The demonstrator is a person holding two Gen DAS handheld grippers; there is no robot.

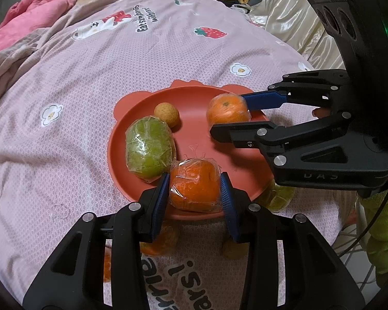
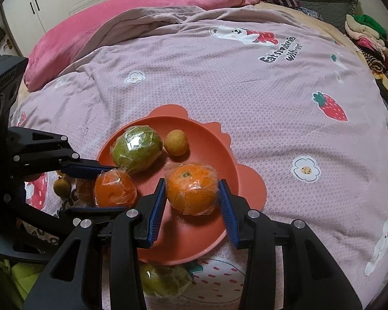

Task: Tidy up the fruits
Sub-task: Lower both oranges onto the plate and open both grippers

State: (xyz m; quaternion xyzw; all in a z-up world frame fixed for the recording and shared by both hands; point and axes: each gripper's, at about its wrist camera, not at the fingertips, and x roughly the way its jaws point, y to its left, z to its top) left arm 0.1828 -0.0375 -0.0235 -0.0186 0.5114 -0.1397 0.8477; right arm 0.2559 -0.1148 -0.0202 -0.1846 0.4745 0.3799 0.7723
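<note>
Left gripper, low centre of its own view, pinches a wrapped orange, both blue pads pressed into the film; the fruit sits over the near rim of the red plate, so this reads as a set-down not yet let go. Right gripper brackets a second wrapped orange resting on the plate: left pad touching, right pad just clear, so jaws slightly spread, likely a release. Already on the plate: wrapped green fruit at centre left and a small tan fruit above it. Still off the plate on the bed: another green fruit at the lower edge, small brown fruits at left. Sorting looks partway done.
</note>
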